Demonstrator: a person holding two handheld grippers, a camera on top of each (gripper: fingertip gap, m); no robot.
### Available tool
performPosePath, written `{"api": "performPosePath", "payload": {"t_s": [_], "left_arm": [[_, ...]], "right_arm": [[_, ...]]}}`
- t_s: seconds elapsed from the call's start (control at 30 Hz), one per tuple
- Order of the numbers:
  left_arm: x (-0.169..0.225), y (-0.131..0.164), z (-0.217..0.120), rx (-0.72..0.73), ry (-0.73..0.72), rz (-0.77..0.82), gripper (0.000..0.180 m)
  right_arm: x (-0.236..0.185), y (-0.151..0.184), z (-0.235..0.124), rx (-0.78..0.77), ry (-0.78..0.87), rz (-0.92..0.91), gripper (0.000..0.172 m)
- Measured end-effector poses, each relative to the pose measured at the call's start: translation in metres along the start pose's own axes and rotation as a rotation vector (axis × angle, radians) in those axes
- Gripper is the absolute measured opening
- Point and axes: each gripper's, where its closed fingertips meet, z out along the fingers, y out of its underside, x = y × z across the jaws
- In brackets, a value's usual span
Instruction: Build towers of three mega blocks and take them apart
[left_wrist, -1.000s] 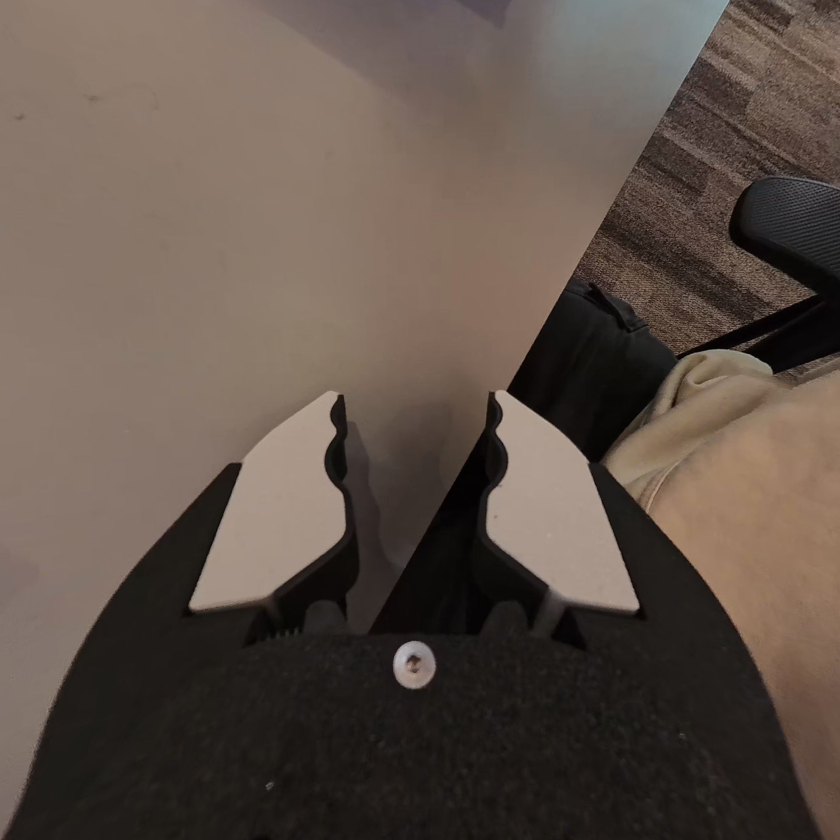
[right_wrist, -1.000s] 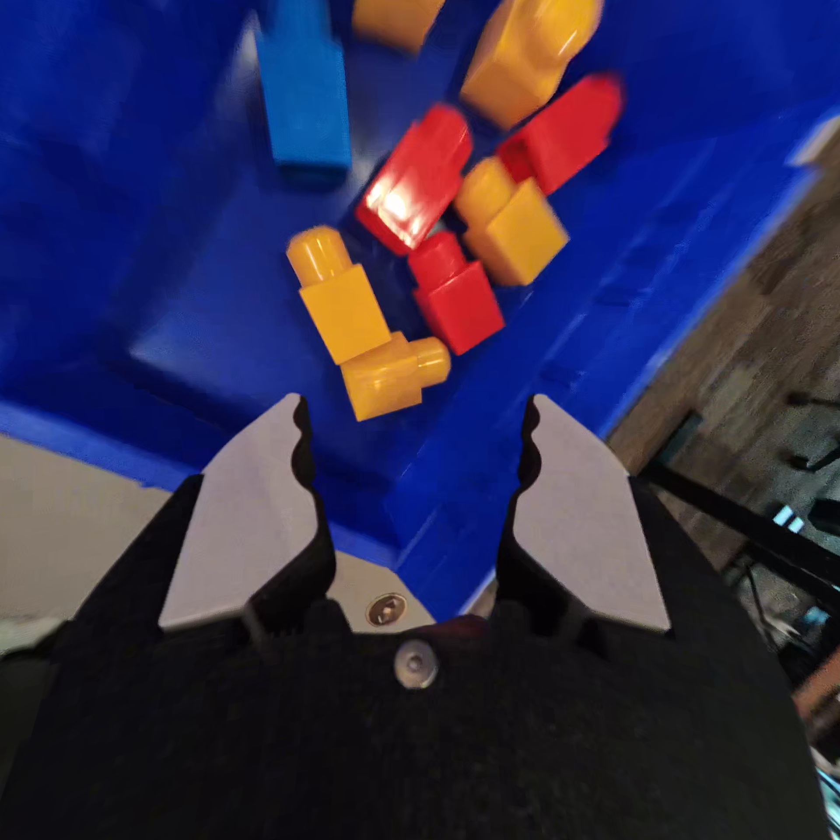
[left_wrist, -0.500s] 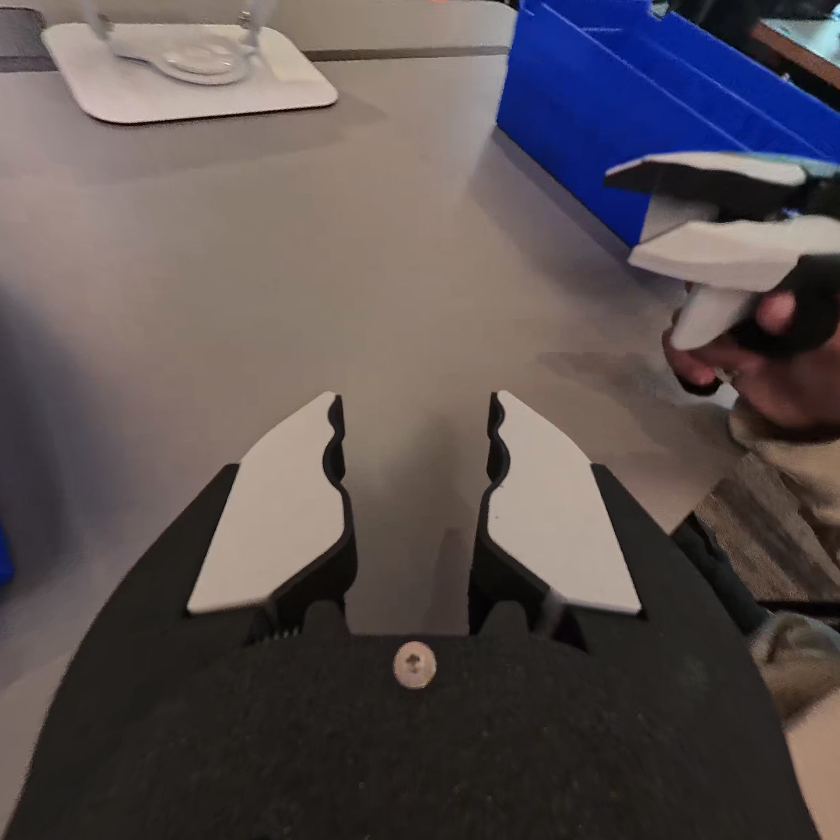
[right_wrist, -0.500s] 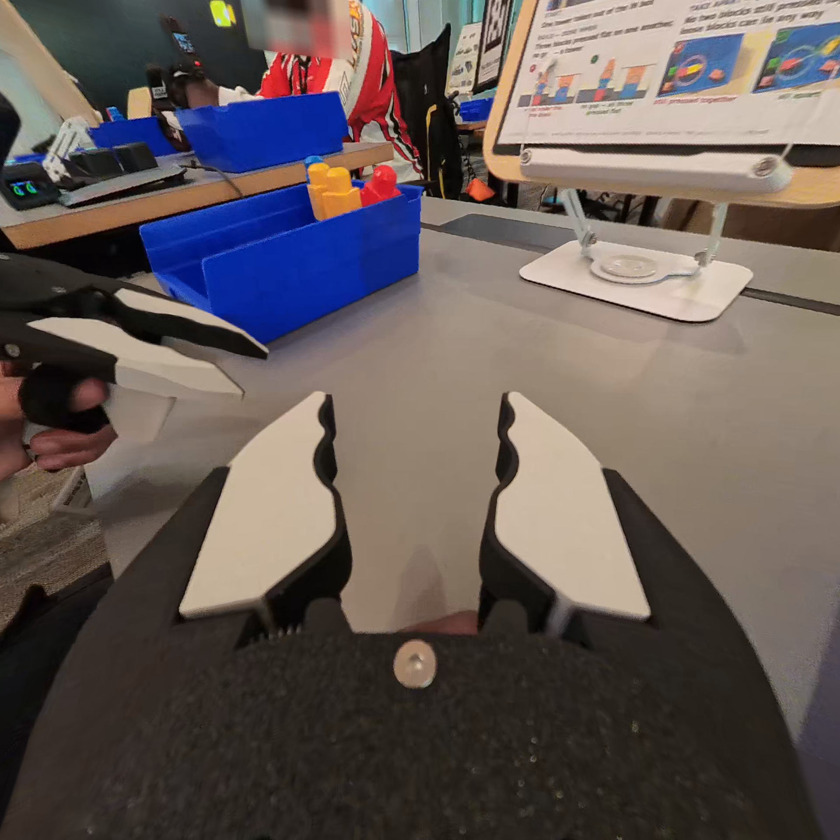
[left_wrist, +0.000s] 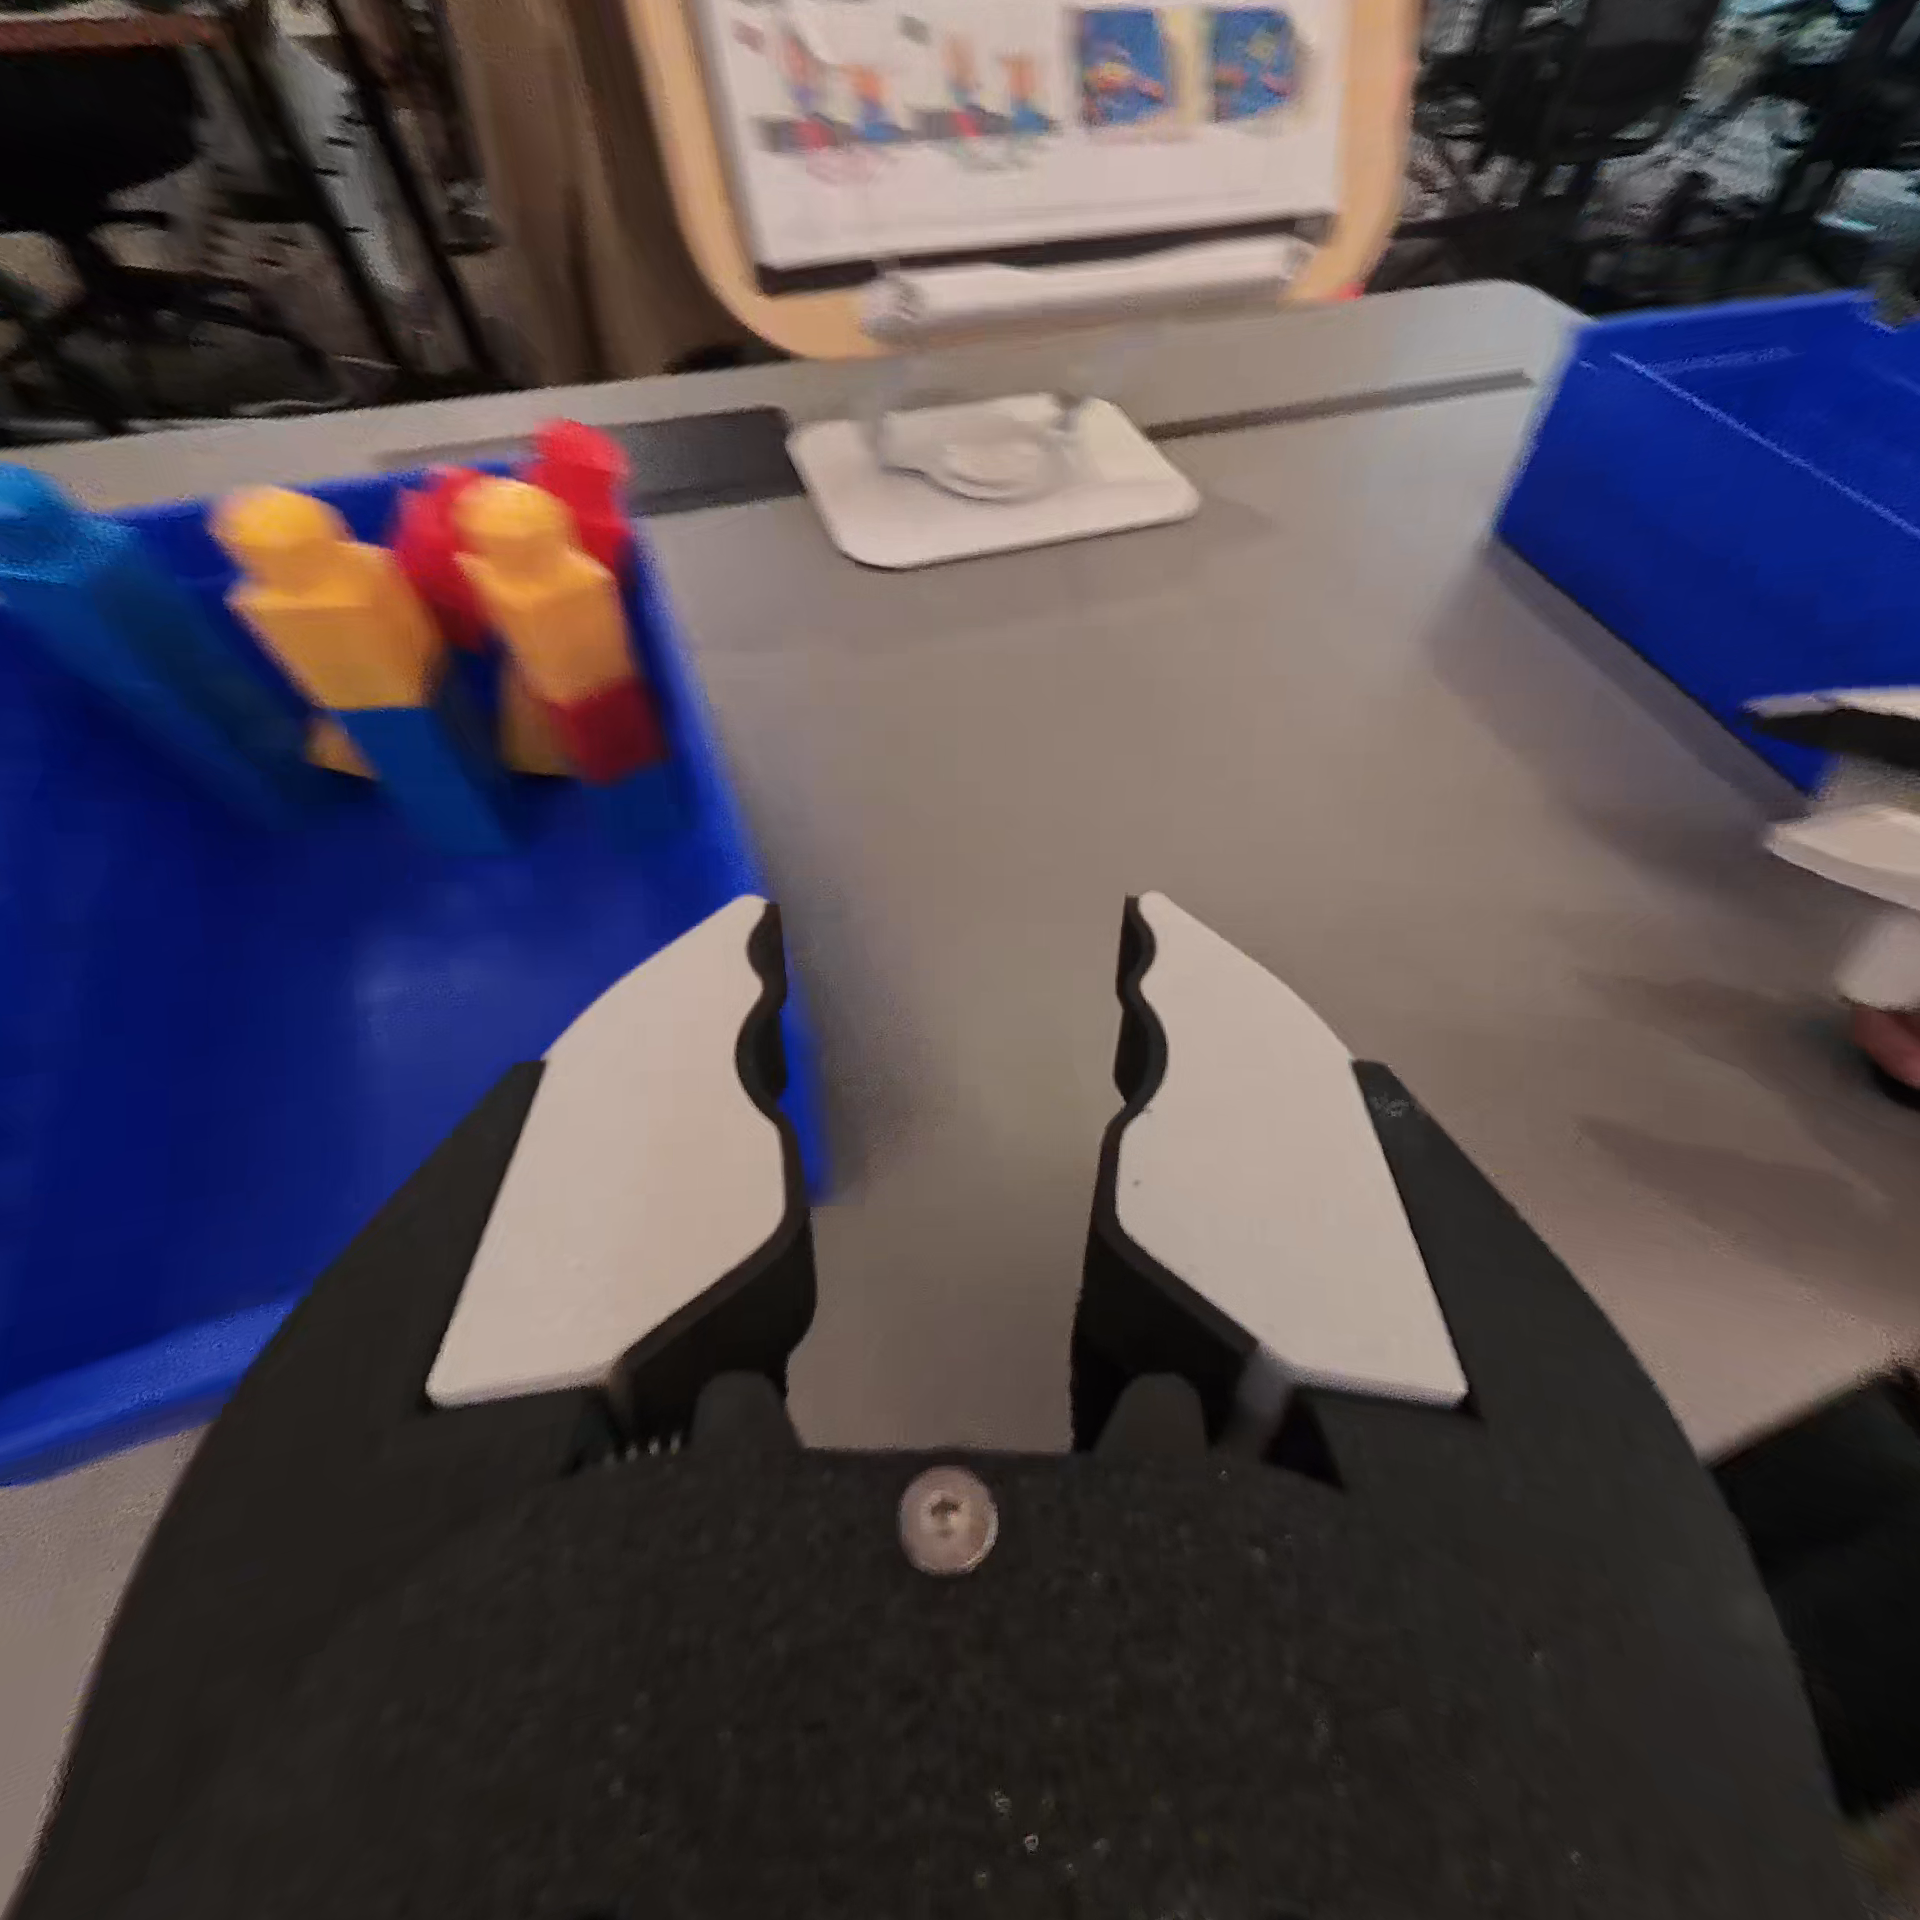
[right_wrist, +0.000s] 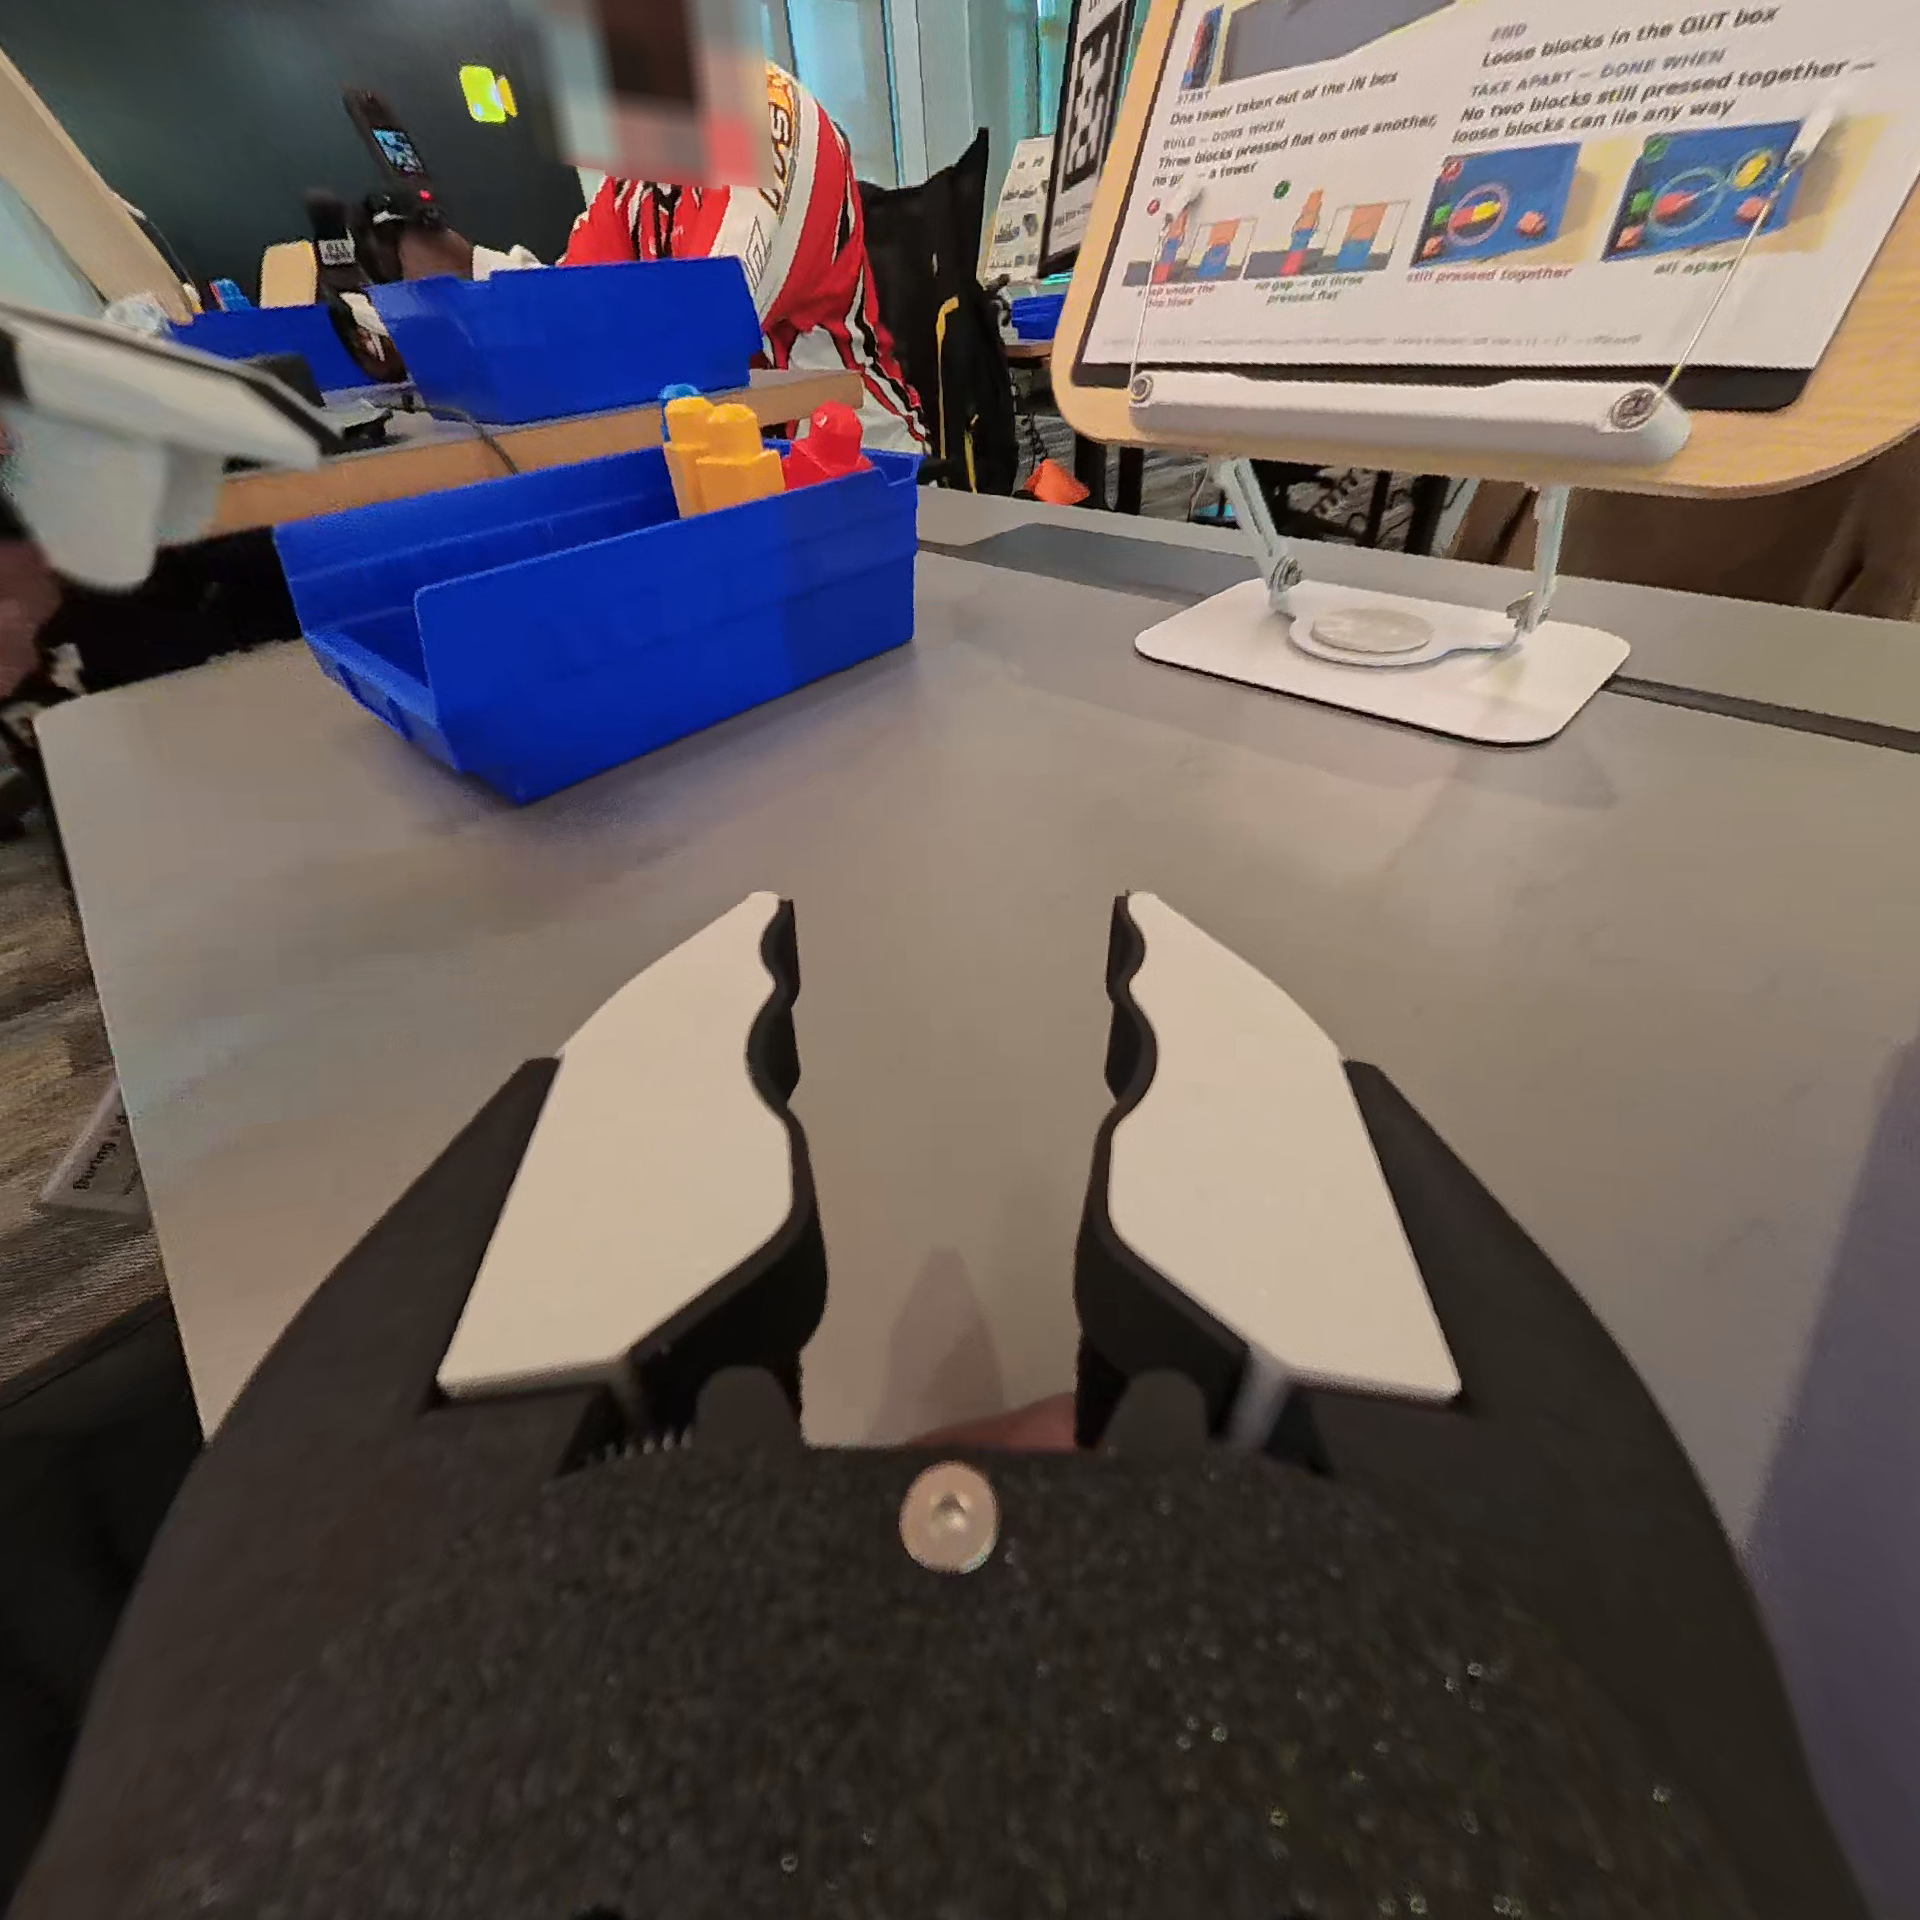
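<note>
Two blue bins (left_wrist: 312, 1039) (left_wrist: 1714, 499); left bin holds block towers (left_wrist: 436, 644); both jaws open, bare.

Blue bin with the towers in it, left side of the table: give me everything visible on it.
The blue bin looks like rigid, glossy plastic: rectangular, open-topped, one end wall cut lower. It sits flat on the grey table, untouched by either gripper. Upright stacked blocks in yellow, red and blue stand at its far end, tops above the rim.

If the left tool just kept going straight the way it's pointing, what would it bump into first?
Probably bare table first. The left tool is open and empty, aimed along the grey top just right of the blue bin. Farther along that line sits the white stand base, though depth is hard to judge.
</note>
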Motion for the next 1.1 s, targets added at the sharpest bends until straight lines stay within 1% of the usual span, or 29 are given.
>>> {"api": "performPosePath", "payload": {"t_s": [0.07, 0.1, 0.13, 0.17, 0.23, 0.3, 0.33, 0.4, 0.5, 0.53, 0.57, 0.7, 0.77, 0.83, 0.9, 0.97, 1.0, 1.03, 1.1], "left_arm": [[-0.051, -0.017, 0.011, -0.03, -0.05, -0.002, 0.061], [-0.077, -0.018, 0.025, -0.081, -0.075, -0.002, 0.061], [-0.101, -0.014, 0.041, -0.148, -0.092, -0.02, 0.065], [-0.119, -0.012, 0.058, -0.195, -0.079, -0.043, 0.066], [-0.15, -0.008, 0.092, -0.249, -0.078, -0.078, 0.061], [-0.179, 0.004, 0.12, -0.321, -0.129, -0.054, 0.063], [-0.186, 0.009, 0.131, -0.346, -0.133, -0.053, 0.065], [-0.189, 0.016, 0.148, -0.358, -0.104, -0.075, 0.066], [-0.192, 0.022, 0.164, -0.359, -0.108, -0.076, 0.066], [-0.194, 0.025, 0.168, -0.359, -0.111, -0.074, 0.047], [-0.194, 0.026, 0.17, -0.349, -0.104, -0.066, 0.037], [-0.192, 0.025, 0.163, -0.344, -0.1, -0.005, 0.037], [-0.181, 0.015, 0.148, -0.312, -0.048, 0.0, 0.037], [-0.168, -0.004, 0.124, -0.263, 0.01, 0.009, 0.037], [-0.144, -0.03, 0.095, -0.192, 0.118, 0.014, 0.036], [-0.104, -0.053, 0.063, -0.148, 0.303, -0.012, 0.037], [-0.081, -0.062, 0.049, -0.134, 0.391, -0.016, 0.036], [-0.057, -0.068, 0.035, -0.131, 0.484, -0.012, 0.036], [-0.001, -0.067, 0.012, -0.158, 0.676, 0.027, 0.036]], "right_arm": [[0.003, 0.0, 0.001, 0.003, -0.008, 0.027, 0.057], [0.003, 0.0, 0.002, 0.007, -0.014, 0.04, 0.056], [0.002, 0.001, 0.003, 0.007, -0.024, 0.051, 0.056], [0.001, 0.002, 0.005, -0.001, -0.033, 0.057, 0.056], [-0.001, 0.003, 0.006, -0.01, -0.042, 0.05, 0.056], [-0.003, 0.003, 0.006, -0.01, -0.047, 0.039, 0.054], [-0.003, 0.003, 0.006, -0.008, -0.046, 0.038, 0.054], [-0.003, 0.003, 0.006, -0.006, -0.049, 0.045, 0.054], [-0.002, 0.002, 0.004, 0.004, -0.055, 0.063, 0.052], [-0.001, 0.001, 0.004, 0.009, -0.055, 0.068, 0.051], [-0.001, 0.001, 0.004, 0.01, -0.056, 0.071, 0.051], [-0.001, 0.001, 0.003, 0.011, -0.063, 0.078, 0.049], [-0.002, 0.001, 0.003, 0.011, -0.065, 0.076, 0.048], [-0.004, 0.001, 0.003, 0.008, -0.076, 0.077, 0.047], [-0.008, 0.001, 0.004, -0.001, -0.103, 0.072, 0.047], [-0.014, -0.001, 0.004, -0.007, -0.155, 0.088, 0.047], [-0.021, -0.006, 0.003, -0.007, -0.211, 0.111, 0.047], [-0.029, -0.011, 0.001, -0.009, -0.273, 0.133, 0.048], [-0.044, -0.029, -0.003, -0.001, -0.383, 0.165, 0.05]]}}
